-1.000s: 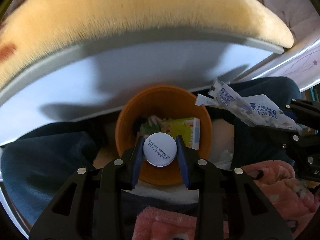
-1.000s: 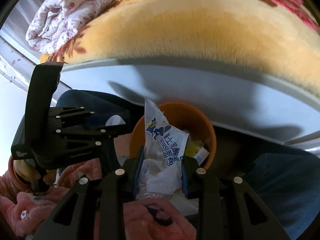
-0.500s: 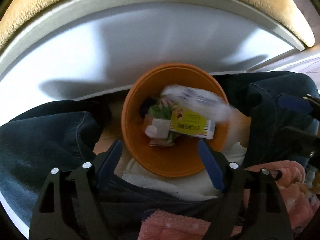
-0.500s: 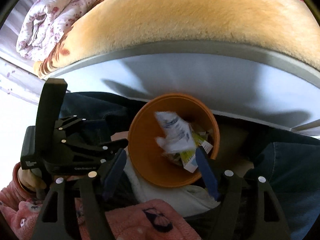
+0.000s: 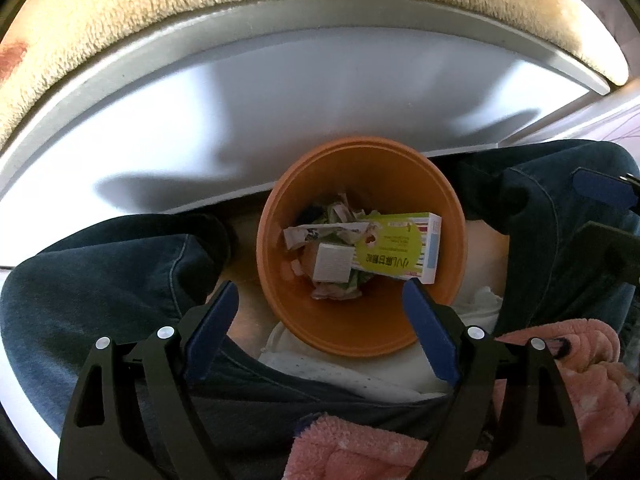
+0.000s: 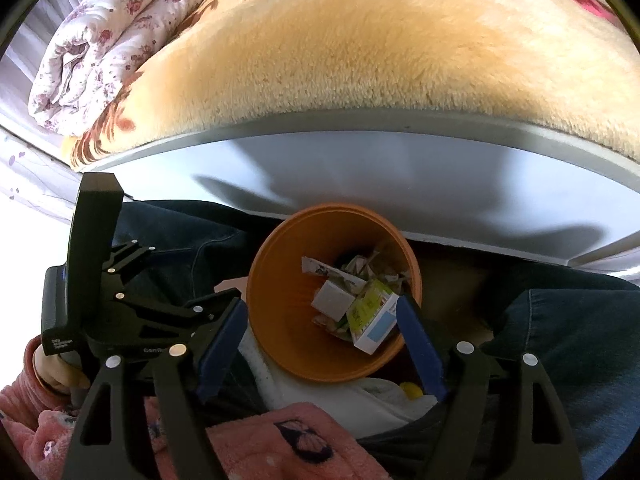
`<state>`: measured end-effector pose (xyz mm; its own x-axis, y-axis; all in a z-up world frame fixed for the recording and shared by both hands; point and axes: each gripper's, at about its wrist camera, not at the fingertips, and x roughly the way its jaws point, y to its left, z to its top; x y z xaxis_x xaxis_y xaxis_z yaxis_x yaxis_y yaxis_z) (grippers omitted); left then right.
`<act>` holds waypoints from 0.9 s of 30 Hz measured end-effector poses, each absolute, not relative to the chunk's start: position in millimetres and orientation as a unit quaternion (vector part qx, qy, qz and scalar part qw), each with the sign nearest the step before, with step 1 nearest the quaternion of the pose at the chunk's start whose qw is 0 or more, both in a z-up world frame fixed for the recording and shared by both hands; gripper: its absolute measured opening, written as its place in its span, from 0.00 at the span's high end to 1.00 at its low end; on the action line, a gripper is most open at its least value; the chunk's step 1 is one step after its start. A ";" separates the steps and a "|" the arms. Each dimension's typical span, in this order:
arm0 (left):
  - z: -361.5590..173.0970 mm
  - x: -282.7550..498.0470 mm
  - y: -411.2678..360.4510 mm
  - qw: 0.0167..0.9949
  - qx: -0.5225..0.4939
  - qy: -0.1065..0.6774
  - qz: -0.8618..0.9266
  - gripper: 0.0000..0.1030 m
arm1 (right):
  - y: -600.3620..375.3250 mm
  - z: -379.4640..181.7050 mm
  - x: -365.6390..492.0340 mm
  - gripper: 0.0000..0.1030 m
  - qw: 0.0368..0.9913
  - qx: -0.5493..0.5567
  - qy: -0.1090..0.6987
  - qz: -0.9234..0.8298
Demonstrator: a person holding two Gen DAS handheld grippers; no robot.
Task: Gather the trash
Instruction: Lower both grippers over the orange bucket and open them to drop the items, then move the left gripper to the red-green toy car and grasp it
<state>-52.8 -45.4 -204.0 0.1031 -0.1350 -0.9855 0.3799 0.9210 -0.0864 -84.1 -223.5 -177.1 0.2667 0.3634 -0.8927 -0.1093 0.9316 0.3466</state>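
Two spread, empty hand-held grippers, left point(image 5: 320, 312) and right point(image 6: 320, 320) still widening, above crumpled wrappers point(image 5: 316, 232) in the orange bin point(image 5: 360, 336).

Bright daylight, soft shadows on the pale bed panel point(image 5: 280, 92), sharp focus, heavy fisheye curving, dark corners

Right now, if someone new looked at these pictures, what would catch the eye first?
The orange bin in the middle, between the person's knees, with a green box lying on crumpled wrappers inside. Both grippers hang over it with nothing between their jaws: left gripper, right gripper, whose jaws are opening. Behind lies a yellow blanket.
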 end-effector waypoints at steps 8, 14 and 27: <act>-193.8 -53.8 -46.5 0.746 0.099 0.634 -0.178 0.20 | -222.6 -169.5 -82.8 0.26 0.794 0.100 0.580 0.153; -163.2 -48.0 -42.3 0.771 0.080 0.603 -0.190 0.20 | -229.2 -153.3 -80.2 0.26 0.807 0.102 0.561 0.151; -53.0 29.0 -60.2 0.859 0.046 0.450 -0.238 0.20 | -258.8 -74.4 -69.3 0.23 0.873 0.103 0.455 0.144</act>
